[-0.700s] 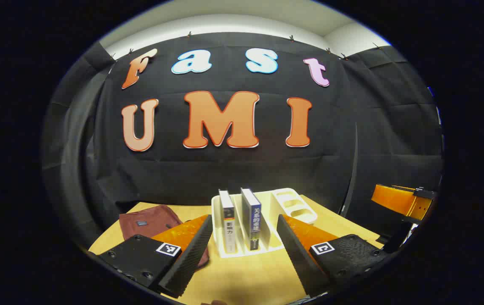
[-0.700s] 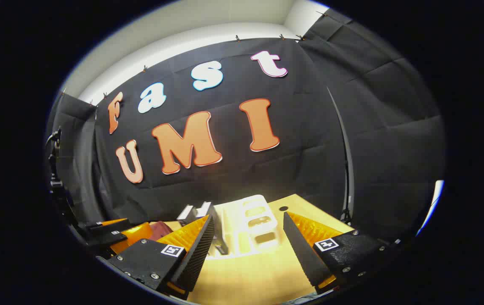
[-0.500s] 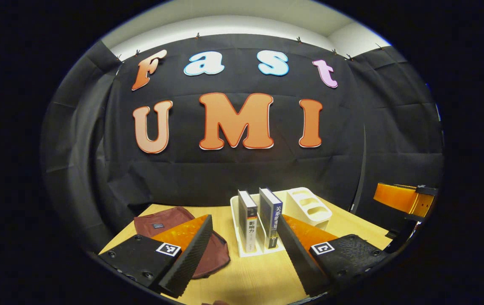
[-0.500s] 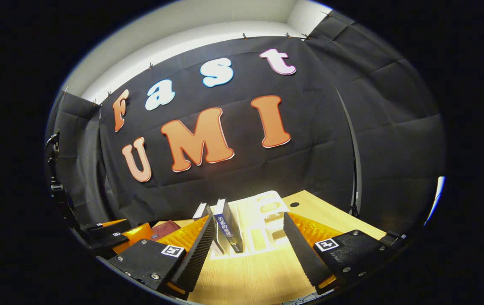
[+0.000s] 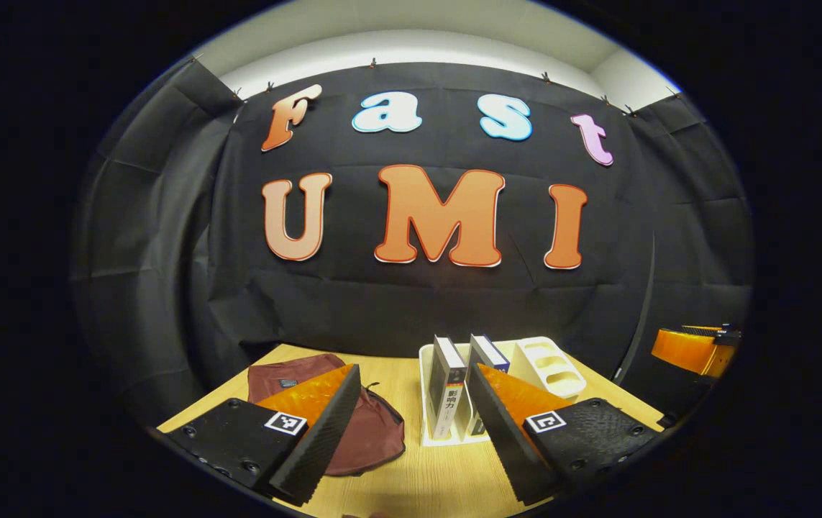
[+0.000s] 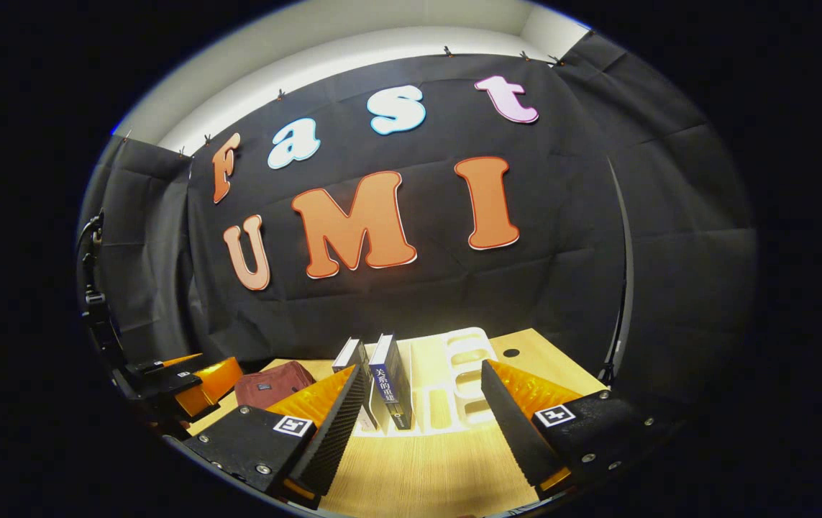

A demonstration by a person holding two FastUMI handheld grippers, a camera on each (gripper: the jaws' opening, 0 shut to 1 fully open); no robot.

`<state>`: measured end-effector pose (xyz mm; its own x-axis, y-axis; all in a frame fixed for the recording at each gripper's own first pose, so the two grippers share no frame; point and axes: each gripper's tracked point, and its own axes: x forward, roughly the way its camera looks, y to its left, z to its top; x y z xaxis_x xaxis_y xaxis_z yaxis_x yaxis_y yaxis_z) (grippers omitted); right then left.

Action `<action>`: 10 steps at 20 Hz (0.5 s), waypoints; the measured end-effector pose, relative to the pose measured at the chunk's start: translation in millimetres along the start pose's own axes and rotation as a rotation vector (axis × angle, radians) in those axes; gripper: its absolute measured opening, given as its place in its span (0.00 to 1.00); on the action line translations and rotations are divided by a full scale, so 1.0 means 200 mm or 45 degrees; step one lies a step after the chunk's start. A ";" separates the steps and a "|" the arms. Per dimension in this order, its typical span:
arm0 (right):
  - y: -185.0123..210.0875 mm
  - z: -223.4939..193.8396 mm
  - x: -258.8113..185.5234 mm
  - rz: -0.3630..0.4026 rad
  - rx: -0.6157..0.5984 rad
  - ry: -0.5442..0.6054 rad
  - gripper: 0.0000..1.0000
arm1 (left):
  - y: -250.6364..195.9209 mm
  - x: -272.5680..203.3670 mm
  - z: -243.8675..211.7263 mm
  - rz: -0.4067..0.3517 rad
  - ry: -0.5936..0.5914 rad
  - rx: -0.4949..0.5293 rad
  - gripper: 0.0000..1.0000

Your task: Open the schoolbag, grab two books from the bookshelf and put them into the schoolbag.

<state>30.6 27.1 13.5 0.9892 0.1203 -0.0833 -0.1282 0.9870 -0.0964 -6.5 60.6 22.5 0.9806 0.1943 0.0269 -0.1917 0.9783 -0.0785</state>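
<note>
Schoolbag: your dark red schoolbag (image 5: 353, 424) lies flat on the left of the wooden tabletop (image 5: 411, 482), partly behind your left gripper's near finger. In the right gripper view it sits far left (image 6: 270, 381).
Left gripper: your left gripper (image 5: 411, 432) hovers above the tabletop with its jaws spread wide, pinching nothing. In the right gripper view it shows at the left edge (image 6: 180, 378).
Bookshelf: the white bookshelf (image 5: 547, 363) stands just right of the schoolbag, near the back of the tabletop.
Books: two books stand upright side by side in the bookshelf's left slots. The left book (image 5: 446, 385) has a pale spine; the right book (image 6: 390, 380) has a dark blue spine.
Right gripper: your right gripper (image 6: 421, 424) hovers before the bookshelf, jaws spread wide and empty. In the left gripper view it shows at the far right (image 5: 691, 349).
</note>
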 end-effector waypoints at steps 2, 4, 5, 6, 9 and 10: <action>-0.05 0.03 0.03 0.026 -0.030 -0.008 0.96 | -0.01 -0.01 0.02 0.049 -0.006 -0.020 0.95; -0.08 0.04 0.07 0.065 -0.068 -0.006 0.96 | -0.03 -0.04 0.02 0.098 -0.011 -0.021 0.95; -0.09 0.03 0.08 0.092 -0.074 -0.001 0.96 | -0.02 -0.04 0.02 0.127 -0.007 -0.012 0.95; -0.09 0.02 0.10 0.115 -0.075 0.012 0.96 | -0.03 -0.05 0.00 0.156 -0.002 0.001 0.95; -0.06 -0.04 0.15 0.190 -0.069 0.080 0.96 | -0.03 -0.07 0.03 0.219 -0.021 0.010 0.95; -0.06 -0.06 0.17 0.201 -0.070 0.097 0.96 | -0.04 -0.07 0.02 0.218 -0.019 0.007 0.95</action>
<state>65.3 17.7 0.7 0.9486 0.2629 -0.1761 -0.2872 0.9490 -0.1303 -18.8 50.4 26.7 0.9328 0.3594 0.0283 -0.3564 0.9311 -0.0780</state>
